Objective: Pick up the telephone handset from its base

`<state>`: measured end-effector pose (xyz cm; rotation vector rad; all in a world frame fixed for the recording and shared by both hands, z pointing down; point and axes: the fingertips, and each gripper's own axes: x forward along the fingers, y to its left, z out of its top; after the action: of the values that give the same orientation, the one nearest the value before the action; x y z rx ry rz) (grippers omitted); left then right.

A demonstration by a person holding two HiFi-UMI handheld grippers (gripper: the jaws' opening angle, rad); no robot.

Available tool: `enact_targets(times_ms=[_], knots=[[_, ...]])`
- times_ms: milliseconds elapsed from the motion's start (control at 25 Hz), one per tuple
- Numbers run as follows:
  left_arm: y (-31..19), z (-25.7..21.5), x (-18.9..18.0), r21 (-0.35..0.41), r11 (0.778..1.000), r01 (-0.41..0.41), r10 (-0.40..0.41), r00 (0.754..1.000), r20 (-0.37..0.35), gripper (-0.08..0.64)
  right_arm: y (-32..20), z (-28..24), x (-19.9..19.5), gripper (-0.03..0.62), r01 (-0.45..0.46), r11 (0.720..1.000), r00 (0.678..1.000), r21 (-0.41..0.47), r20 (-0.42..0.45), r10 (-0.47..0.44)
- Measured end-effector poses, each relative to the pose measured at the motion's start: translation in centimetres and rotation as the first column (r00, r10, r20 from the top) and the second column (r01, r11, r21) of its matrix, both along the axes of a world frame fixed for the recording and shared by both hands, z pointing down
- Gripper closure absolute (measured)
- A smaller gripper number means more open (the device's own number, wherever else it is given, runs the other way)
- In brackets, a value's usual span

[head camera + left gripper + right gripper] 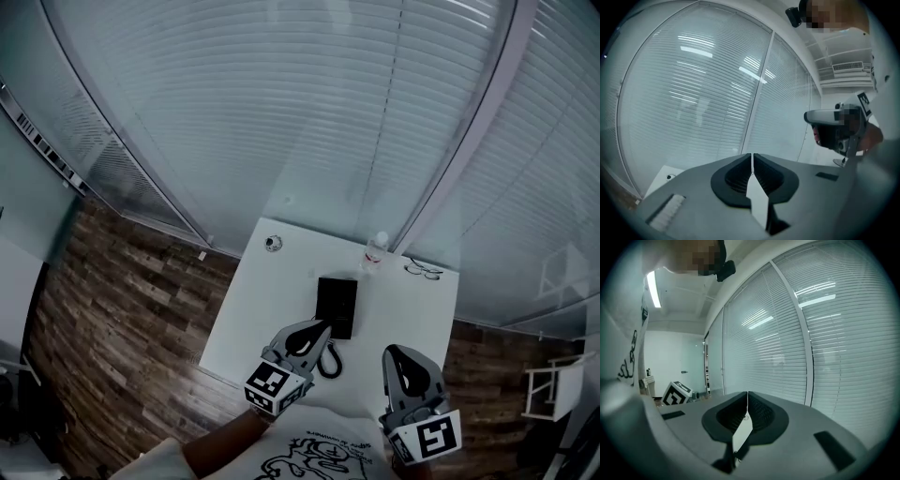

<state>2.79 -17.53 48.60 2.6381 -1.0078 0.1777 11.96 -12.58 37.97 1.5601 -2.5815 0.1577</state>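
Observation:
A black telephone (pixel 336 305) lies on the white table (pixel 253 309), its coiled cord (pixel 329 362) trailing toward me. My left gripper (pixel 322 326) hovers just in front of the phone's near end, jaws shut and empty; in its own view the pads (pixel 752 157) meet with nothing between them. To the right of the phone my right gripper (pixel 393 352) sits over the table, also shut and empty, jaws pressed together (pixel 747 394). The handset cannot be told apart from the base.
At the table's far edge stand a small round object (pixel 273 243), a clear bottle (pixel 375 253) and a pair of glasses (pixel 422 270). Glass walls with blinds (pixel 309 112) rise behind. Wood floor (pixel 131 309) lies to the left, a white chair (pixel 553 384) to the right.

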Motion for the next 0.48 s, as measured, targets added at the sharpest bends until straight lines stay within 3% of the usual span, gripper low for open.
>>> enact_targets(times_ms=[200, 480], knots=[[-1.8, 4.5, -0.9, -0.03, 0.999, 0.014, -0.012, 0.998, 0.056, 0.549, -0.4, 0.0, -0.4, 0.586, -0.013, 1.0, 1.0, 0.0, -0.008, 0.013], [-3.9, 10.6, -1.8, -0.166, 0.986, 0.034, -0.024, 0.998, 0.062, 0.534, -0.9, -0.3, -0.1, 0.586, -0.038, 0.999, 0.999, -0.002, -0.02, 0.038]])
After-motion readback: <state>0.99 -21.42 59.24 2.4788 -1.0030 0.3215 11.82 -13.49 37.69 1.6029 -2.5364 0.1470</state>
